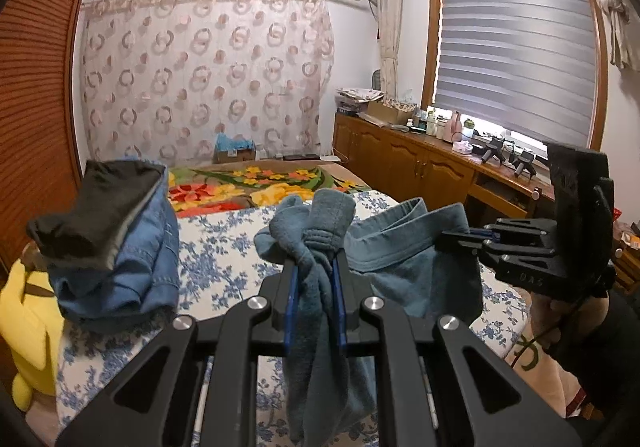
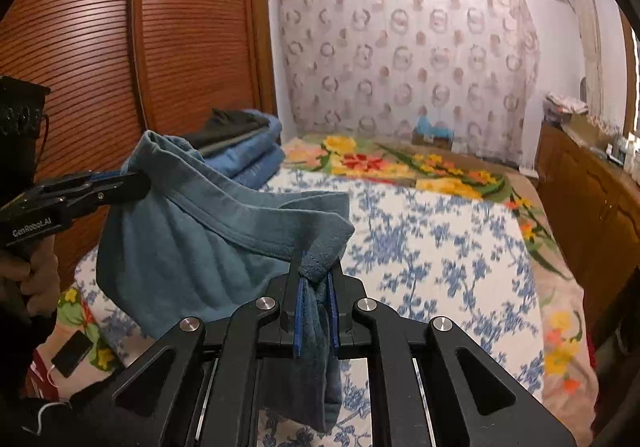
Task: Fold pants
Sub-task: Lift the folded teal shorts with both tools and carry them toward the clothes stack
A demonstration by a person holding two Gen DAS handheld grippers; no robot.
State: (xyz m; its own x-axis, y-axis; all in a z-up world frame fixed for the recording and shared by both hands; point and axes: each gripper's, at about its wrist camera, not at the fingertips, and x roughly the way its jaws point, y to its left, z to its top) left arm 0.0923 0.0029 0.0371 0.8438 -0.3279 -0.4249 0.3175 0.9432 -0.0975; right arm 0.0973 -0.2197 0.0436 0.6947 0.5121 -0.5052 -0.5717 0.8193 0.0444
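A bed (image 2: 440, 239) covered by a blue-and-white floral sheet fills the middle of both views, with a bright flower-patterned blanket (image 2: 404, 163) spread across its far end in front of a sheer circle-print curtain (image 1: 208, 75). A louvered wooden wardrobe (image 2: 120, 47) stands along one side of the bed and a wooden cabinet (image 1: 416, 163) crowded with small items runs under the shaded window on the other. On the bed near the wardrobe sits a stack of folded clothes (image 1: 120, 243), dark garments on top of blue denim, with a yellow plush toy (image 1: 28, 323) just beside it. The teal pants (image 2: 208, 235) hang in the air above the sheet, stretched by the waistband between the two tools, the fabric sagging below. The left gripper (image 1: 314, 275) is clamped on a bunched end of the waistband, cloth spilling up and down between its blue pads. The right gripper (image 2: 314, 287) pinches the other end of the waistband in the same way, fingers closed tight on the fabric.
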